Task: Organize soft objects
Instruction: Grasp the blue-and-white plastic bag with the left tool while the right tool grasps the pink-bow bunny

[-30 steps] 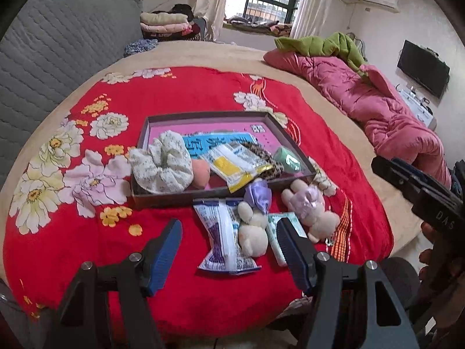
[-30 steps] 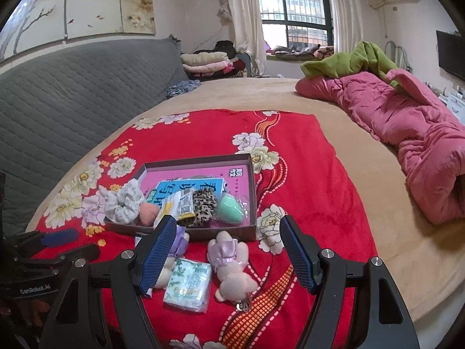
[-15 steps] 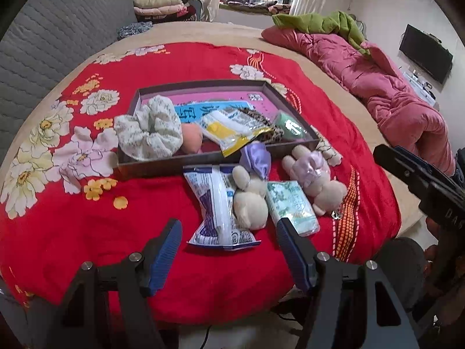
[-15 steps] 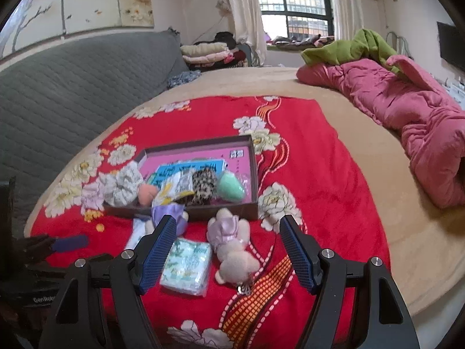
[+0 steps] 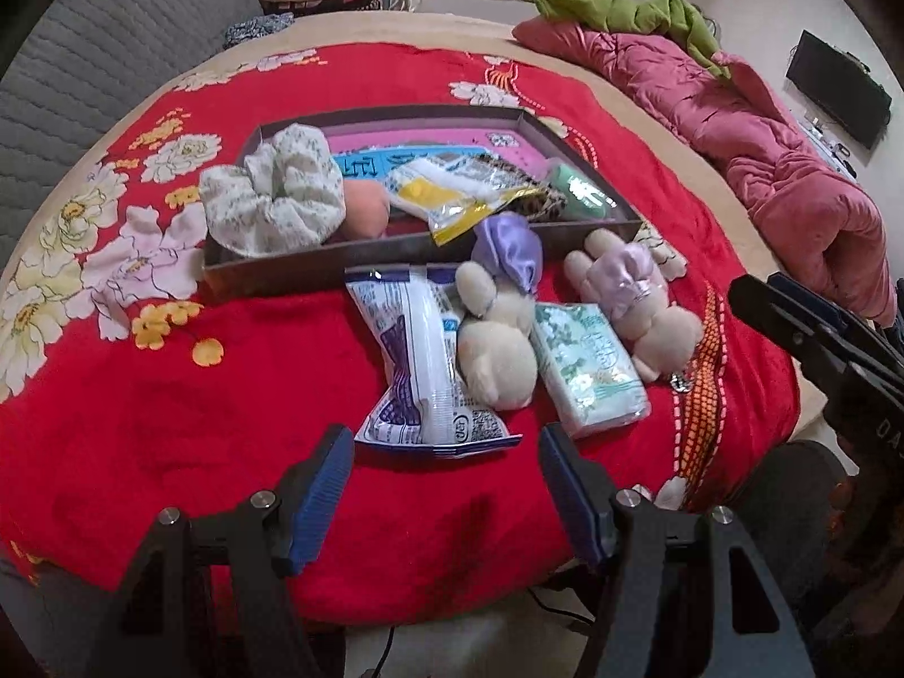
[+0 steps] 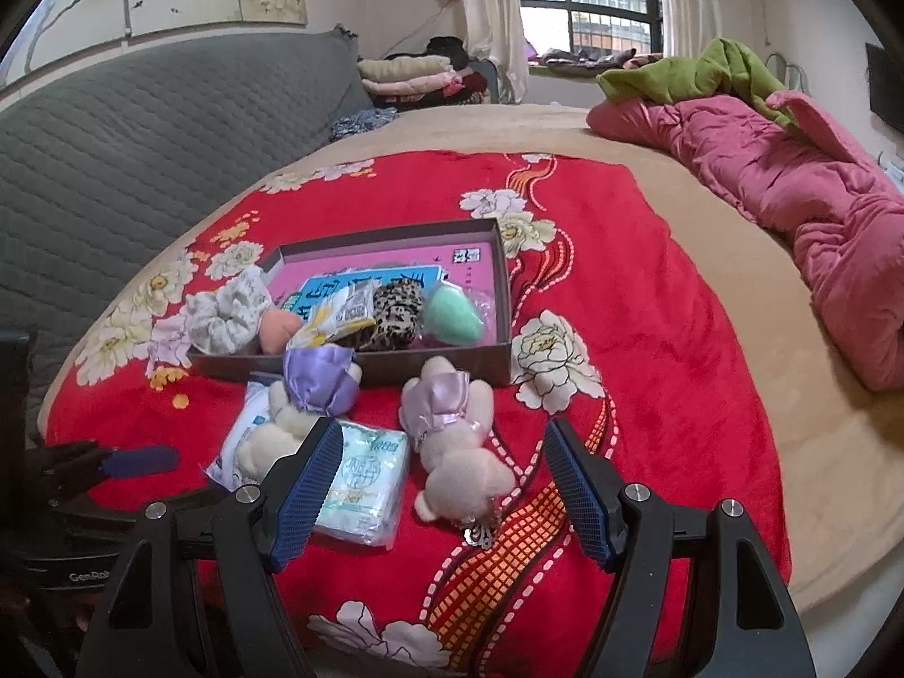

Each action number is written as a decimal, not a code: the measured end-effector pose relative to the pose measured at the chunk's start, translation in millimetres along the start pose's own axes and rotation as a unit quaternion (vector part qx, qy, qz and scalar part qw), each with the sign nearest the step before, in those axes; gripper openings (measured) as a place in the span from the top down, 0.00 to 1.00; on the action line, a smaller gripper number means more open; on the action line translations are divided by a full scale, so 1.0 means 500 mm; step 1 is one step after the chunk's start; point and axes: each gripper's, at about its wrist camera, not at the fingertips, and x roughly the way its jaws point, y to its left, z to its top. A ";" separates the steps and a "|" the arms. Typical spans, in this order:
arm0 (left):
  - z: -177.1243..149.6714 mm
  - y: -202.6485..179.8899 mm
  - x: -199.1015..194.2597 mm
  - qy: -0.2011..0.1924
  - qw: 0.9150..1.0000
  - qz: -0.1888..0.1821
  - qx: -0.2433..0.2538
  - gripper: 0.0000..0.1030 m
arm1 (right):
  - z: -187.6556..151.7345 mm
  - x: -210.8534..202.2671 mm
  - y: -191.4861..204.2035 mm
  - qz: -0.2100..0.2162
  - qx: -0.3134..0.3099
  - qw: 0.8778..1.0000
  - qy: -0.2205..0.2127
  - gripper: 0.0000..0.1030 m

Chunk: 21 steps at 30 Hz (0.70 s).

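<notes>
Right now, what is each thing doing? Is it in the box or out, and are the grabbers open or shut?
left gripper: open, empty
right gripper: open, empty
box: lidless, partly filled
floral scrunchie: draped over box rim
green sponge: in box
leopard scrunchie: in box
white-and-blue packet: outside, flat
tissue pack: outside, flat
two plush toys: outside, lying down

The blanket [image 5: 237,395] is red with white and yellow flowers. The box [image 6: 503,282] is brown, pink inside. One scrunchie [image 6: 398,305] is leopard-spotted, the sponge [image 6: 455,319] mint green
</notes>
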 end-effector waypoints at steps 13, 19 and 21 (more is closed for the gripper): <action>0.003 0.010 0.073 0.029 0.999 0.018 -0.035 0.35 | -0.015 0.039 -0.017 -0.005 0.006 1.000 0.016 0.27; 0.004 0.029 0.087 0.030 0.998 0.035 -0.042 0.35 | -0.019 0.054 -0.022 -0.004 0.008 1.000 0.022 0.27; 0.006 0.037 0.087 0.024 0.998 0.045 -0.044 0.35 | -0.020 0.058 -0.025 -0.003 0.010 1.000 0.024 0.27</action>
